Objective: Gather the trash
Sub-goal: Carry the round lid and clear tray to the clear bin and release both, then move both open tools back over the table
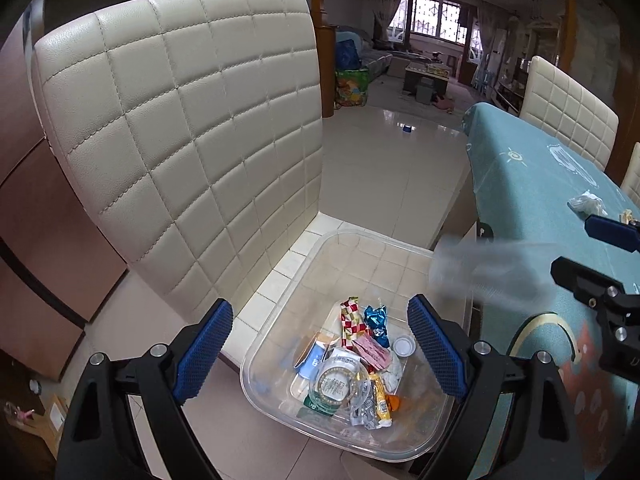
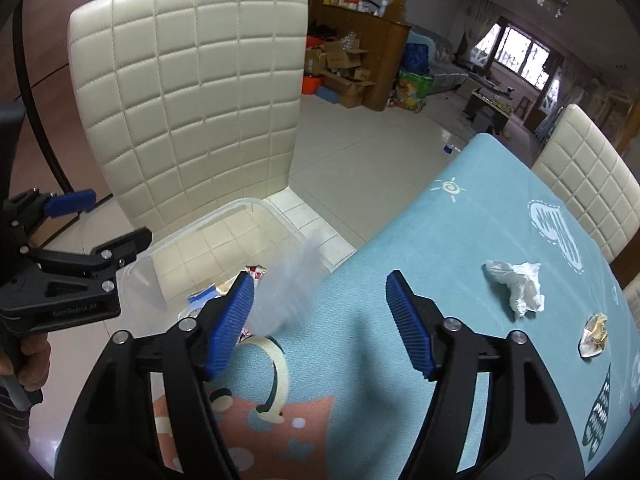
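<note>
I'm dropping a blurred clear plastic piece (image 1: 488, 276) toward the bin (image 1: 280, 344) on the chair; right gripper (image 2: 320, 320) spread, empty; left gripper (image 1: 320, 348) spread over the bin; next I'm reaching for the tissue (image 2: 516, 284) on the table (image 2: 460, 240).

A lived-in home: quilted cream dining chair (image 1: 180, 128) at frame left, patterned teal tablecloth (image 2: 460, 264) right, sofa (image 1: 372, 58) and barred window (image 1: 436, 20) at the top.
</note>
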Motion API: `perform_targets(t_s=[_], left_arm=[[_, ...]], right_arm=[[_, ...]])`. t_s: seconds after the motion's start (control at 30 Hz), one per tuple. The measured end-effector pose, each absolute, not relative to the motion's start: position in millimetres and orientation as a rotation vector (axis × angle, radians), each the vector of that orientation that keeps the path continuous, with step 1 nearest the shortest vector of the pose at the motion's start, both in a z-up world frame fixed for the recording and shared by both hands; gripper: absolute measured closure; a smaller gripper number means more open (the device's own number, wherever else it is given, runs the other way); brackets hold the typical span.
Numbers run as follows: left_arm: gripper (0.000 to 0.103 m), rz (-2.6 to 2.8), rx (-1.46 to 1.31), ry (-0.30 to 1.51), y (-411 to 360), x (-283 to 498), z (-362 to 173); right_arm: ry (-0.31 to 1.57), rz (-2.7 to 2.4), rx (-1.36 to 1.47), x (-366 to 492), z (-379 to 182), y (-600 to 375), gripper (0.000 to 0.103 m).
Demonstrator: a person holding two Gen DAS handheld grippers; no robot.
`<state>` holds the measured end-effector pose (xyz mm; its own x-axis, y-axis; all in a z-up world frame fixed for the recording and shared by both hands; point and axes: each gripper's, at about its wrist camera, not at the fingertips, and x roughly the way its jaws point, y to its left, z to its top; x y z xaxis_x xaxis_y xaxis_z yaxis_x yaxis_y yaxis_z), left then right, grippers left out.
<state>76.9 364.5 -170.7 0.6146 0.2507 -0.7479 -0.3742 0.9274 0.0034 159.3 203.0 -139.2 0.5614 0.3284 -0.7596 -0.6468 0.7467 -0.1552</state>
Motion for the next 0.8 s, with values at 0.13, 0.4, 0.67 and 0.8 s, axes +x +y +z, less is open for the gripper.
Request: perform_targets(t_s=[0.13, 0.4, 0.67, 0.8], left_arm=[[0.016, 0.342, -0.148, 0.830, 353, 80, -163], [0.016, 0.255, -0.101, 0.819, 310, 91, -138], [0.016, 0.142, -0.036, 0.802, 238, 109, -112], [0.016, 0.094, 0.011, 0.799, 196, 124, -107]], right_arm=[[0.774, 0.578, -0.441, 161, -133, 190, 0.034], [0.750, 0.500, -0.375, 163, -113, 132, 0.034], [0.732, 0.385, -0.291, 168, -98, 48, 0.033], [0.744, 0.310, -0.238, 177, -100, -1, 0.033]])
